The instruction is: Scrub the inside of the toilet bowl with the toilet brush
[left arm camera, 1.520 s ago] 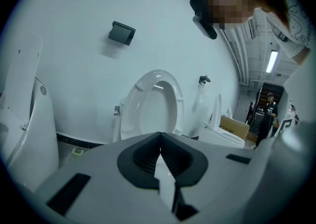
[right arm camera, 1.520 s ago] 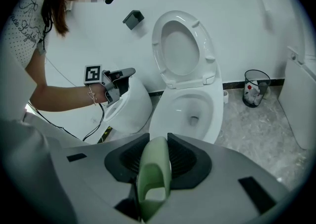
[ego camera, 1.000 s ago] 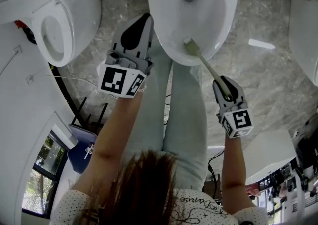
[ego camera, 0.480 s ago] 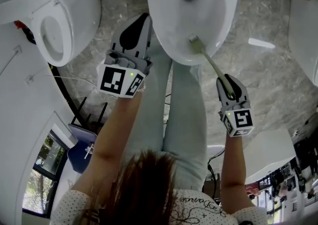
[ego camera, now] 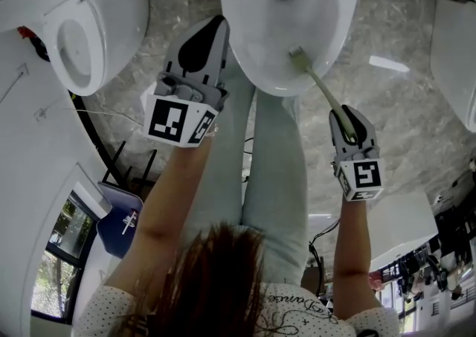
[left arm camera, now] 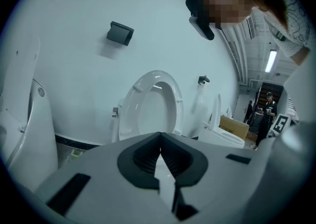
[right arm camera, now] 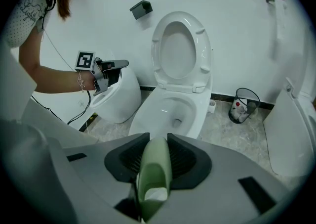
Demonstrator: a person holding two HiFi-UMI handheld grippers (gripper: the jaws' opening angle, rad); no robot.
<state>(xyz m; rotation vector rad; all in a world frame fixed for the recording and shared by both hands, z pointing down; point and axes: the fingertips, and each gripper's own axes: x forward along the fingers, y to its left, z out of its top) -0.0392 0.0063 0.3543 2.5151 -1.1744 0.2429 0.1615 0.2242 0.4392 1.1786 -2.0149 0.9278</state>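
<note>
The white toilet bowl (ego camera: 256, 45) sits at the top of the head view, its seat raised (right arm camera: 178, 50). The pale green toilet brush has its head (ego camera: 299, 58) inside the bowl, against the near right wall. Its handle (ego camera: 324, 90) slants down into my right gripper (ego camera: 348, 120), which is shut on it. In the right gripper view the green handle (right arm camera: 154, 178) lies between the dark pads. My left gripper (ego camera: 202, 44) is shut and holds nothing, held just left of the bowl's rim. The left gripper (left arm camera: 159, 150) faces the raised seat (left arm camera: 150, 107).
A second toilet (ego camera: 82, 23) stands at left, and another white fixture (ego camera: 457, 45) at right. A wire wastebasket (right arm camera: 244, 104) sits right of the bowl by the wall. The person's legs (ego camera: 268, 172) stand directly before the bowl. Cables run over the marble floor (ego camera: 394, 112).
The brush head has slid rightward and a little farther into the bowl along its near wall. My right gripper moved right with it. The left gripper has barely moved.
</note>
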